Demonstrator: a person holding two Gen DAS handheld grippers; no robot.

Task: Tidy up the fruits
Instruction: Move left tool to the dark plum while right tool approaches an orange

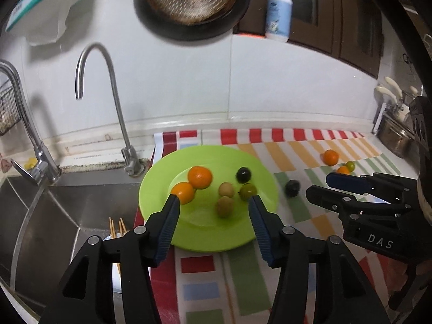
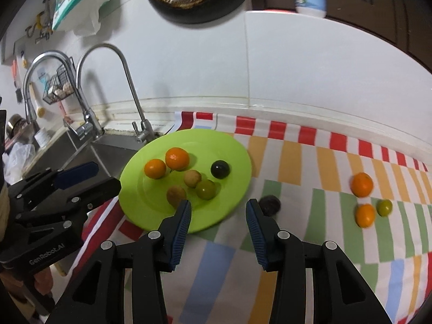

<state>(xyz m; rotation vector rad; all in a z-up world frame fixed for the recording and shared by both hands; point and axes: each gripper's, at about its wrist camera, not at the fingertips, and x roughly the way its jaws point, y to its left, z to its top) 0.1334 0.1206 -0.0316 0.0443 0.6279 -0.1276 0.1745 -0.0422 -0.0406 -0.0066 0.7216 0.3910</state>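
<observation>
- Two claws, both empty with jaws apart: left claw [image 1: 213, 199] hovers above the green plate [image 1: 162, 189]; right claw [image 2: 218, 204] above the striped worktop cloth [image 2: 310, 243].
- Six fruits lie on the plate.
- One dark fruit [image 2: 270, 204] sits just off the plate's rim at 3 o'clock.
- Three more fruits, including an orange [image 2: 361, 184], sit farther out at 3 o'clock.

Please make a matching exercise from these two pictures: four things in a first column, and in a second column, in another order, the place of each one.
Things
1. green plate
2. dark fruit off the plate
3. soap bottle
4. two tan fruits

Places
A. on the ledge above the white wall
B. on the green plate
C. on the striped cloth, next to the sink
D. on the cloth, just right of the plate's rim

Pairs: 1-C, 2-D, 3-A, 4-B
</observation>
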